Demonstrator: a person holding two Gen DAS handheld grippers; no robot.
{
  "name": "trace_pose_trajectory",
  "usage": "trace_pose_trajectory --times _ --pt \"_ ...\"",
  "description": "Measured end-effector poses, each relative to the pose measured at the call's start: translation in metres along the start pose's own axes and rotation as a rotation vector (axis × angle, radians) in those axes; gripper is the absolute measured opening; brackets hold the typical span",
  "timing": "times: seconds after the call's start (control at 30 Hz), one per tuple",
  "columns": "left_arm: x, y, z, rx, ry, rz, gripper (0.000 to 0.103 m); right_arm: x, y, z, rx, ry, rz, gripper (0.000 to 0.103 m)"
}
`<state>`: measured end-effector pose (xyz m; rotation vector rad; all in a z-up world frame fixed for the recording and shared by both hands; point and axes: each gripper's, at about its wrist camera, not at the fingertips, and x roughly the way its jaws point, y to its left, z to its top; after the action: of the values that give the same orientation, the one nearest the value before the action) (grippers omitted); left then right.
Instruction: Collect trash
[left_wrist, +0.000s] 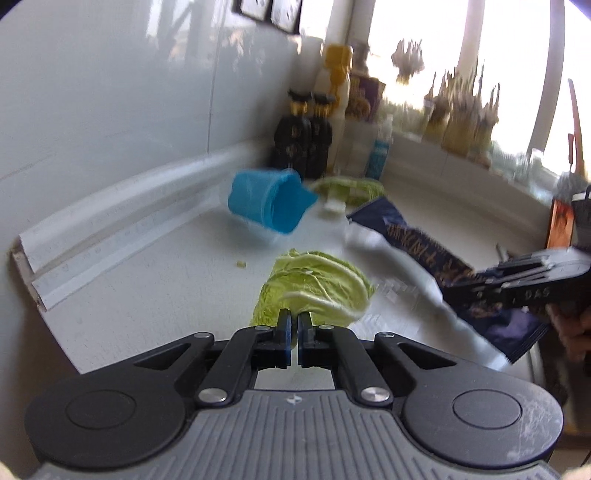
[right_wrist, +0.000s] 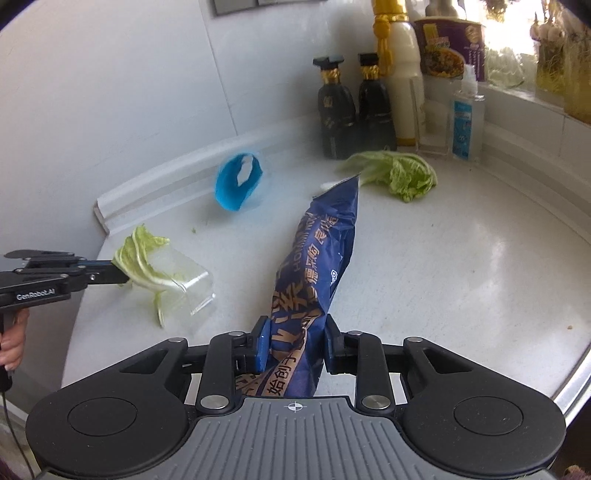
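A pale green cabbage leaf (right_wrist: 142, 264) sits pinched in the closed left gripper (left_wrist: 294, 316) at the near left of the white counter (right_wrist: 443, 266), draped against a clear plastic box (right_wrist: 188, 291); the right gripper (right_wrist: 295, 341) clamps a crumpled blue snack bag (right_wrist: 317, 254) at mid-counter; a blue cup (right_wrist: 238, 182) lies tipped behind; a second leaf (right_wrist: 399, 173) rests near two dark bottles (right_wrist: 352, 110).

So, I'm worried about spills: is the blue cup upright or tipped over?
Tipped over. The blue cup lies on its side on the counter, and the left wrist view shows its open mouth facing sideways.
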<state>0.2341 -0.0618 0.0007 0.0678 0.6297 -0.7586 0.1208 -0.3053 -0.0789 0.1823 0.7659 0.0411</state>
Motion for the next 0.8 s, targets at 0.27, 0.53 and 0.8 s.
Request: trace_pose_trajectory --times 0.27,0.53,0.8 --pt "-0.033 -0.006 0.025 -0.075 -0.131 -0.024 0.002 -0.024 0.007 0.01 0.003 -0.053 -0.008 0.027" --pt "-0.051 -0.016 0.04 -0.121 -0.198 -0.07 0.002 -0.046 0.023 0.016 -0.01 -0.088 0.007 0.027" --pt "-0.03 -0.045 0.022 0.03 -0.041 0.016 0.002 -0.057 0.035 0.013 -0.019 -0.093 0.007 0.027"
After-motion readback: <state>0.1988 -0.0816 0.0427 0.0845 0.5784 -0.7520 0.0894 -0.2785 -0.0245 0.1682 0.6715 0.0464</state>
